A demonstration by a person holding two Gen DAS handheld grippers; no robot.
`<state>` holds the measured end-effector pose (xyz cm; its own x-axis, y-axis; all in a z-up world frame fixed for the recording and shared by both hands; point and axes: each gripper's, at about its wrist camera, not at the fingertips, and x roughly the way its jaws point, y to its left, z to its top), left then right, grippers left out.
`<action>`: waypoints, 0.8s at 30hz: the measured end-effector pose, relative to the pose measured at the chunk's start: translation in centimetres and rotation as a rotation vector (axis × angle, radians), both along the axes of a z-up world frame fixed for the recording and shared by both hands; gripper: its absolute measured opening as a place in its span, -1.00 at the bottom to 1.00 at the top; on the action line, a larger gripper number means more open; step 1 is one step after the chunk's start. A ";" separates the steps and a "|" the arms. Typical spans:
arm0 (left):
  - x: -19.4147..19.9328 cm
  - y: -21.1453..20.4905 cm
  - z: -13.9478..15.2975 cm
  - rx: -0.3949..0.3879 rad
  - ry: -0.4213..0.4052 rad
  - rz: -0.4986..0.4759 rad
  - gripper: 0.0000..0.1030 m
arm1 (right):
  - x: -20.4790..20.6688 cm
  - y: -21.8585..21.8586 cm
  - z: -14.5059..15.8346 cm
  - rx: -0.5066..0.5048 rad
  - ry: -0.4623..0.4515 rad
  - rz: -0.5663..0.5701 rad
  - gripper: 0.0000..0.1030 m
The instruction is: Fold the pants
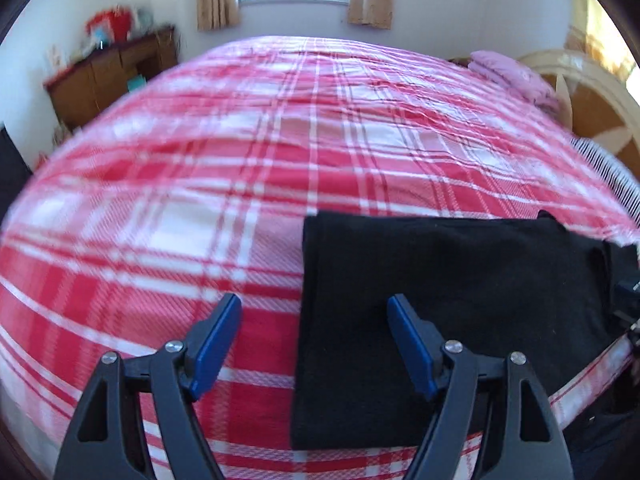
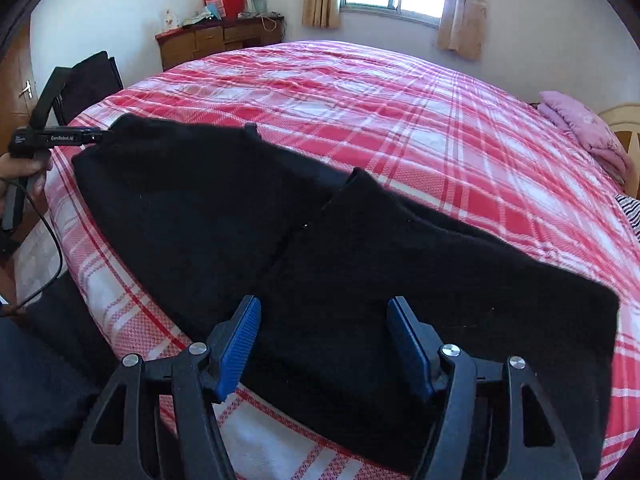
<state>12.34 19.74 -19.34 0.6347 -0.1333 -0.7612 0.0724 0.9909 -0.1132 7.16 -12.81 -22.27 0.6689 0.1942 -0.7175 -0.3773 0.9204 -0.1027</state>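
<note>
Black pants [image 2: 360,264] lie folded along the near edge of a bed with a red and white plaid cover [image 2: 400,100]; one layer overlaps another near the middle. My right gripper [image 2: 324,306] hovers open over the pants' near part, with nothing between its blue pads [image 2: 240,344]. In the left wrist view the pants [image 1: 440,300] fill the lower right. My left gripper [image 1: 314,308] stands open above their left edge, one finger over the plaid cover [image 1: 200,200] and one over the cloth, gripping nothing. In the right wrist view a hand [image 2: 20,168] holds the left tool's black housing [image 2: 52,138] at the pants' far left end.
A folded pink quilt [image 2: 584,128] and a striped cloth [image 2: 628,208] lie at the bed's right side by a cream headboard [image 1: 592,92]. A wooden dresser [image 2: 216,44] with clutter stands against the far wall under a window. A black chair [image 2: 92,80] and a cable [image 2: 52,256] are at the left.
</note>
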 end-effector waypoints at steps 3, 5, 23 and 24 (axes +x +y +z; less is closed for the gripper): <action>-0.2 -0.5 0.0 0.002 -0.020 -0.014 0.65 | -0.5 -0.4 0.7 0.024 -0.011 0.000 0.33; -0.4 -0.8 0.0 0.008 -0.024 -0.032 0.65 | -1.0 -0.7 1.1 0.047 -0.046 -0.004 0.33; -0.6 2.5 -1.0 -0.325 0.013 -0.107 -0.31 | -1.5 -0.7 0.4 0.076 -0.070 -0.005 0.34; -0.7 2.4 -1.0 -0.334 0.011 -0.106 -0.32 | -1.5 -0.7 0.4 0.074 -0.071 -0.006 0.34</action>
<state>11.64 22.18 -20.31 0.5956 -0.4410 -0.6714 0.1699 0.8861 -0.4313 5.70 -13.53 -21.88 0.7189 0.2409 -0.6520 -0.3661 0.9286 -0.0605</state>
